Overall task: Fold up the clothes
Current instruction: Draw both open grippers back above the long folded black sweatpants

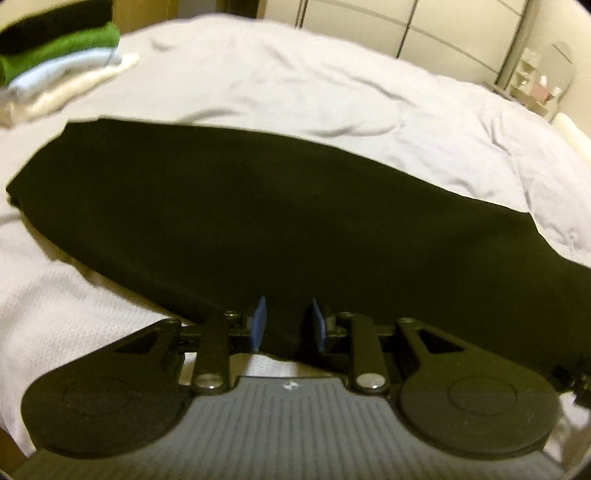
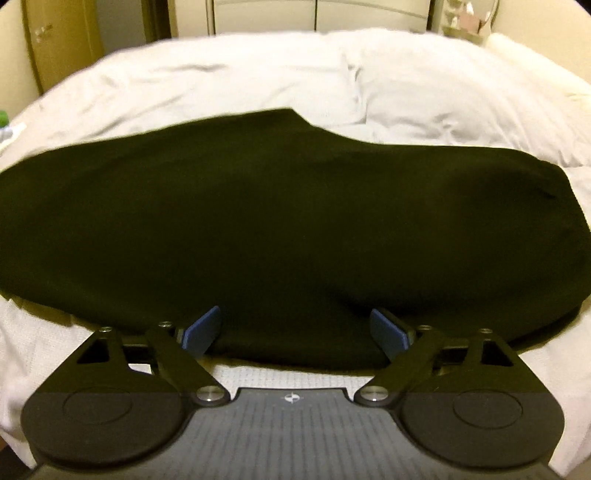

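Observation:
A black garment (image 1: 258, 206) lies spread flat across the bed, long side running left to right, and in the right wrist view the garment (image 2: 277, 229) fills the middle of the picture. My left gripper (image 1: 288, 321) is at its near edge, the blue pads (image 1: 259, 323) narrowly apart with a bunch of black cloth pinched between them. My right gripper (image 2: 295, 328) stands wide open over the same near edge. The cloth lies between its blue pads (image 2: 202, 328) without either pad pressing on it.
A stack of folded clothes (image 1: 62, 48), black, green, pale blue and white, sits at the bed's far left. The bed has a pale duvet (image 1: 295, 81) and a white waffle blanket (image 1: 55, 295) near me. A pillow (image 2: 461, 92) lies far right. Wardrobe doors (image 1: 369, 22) stand behind.

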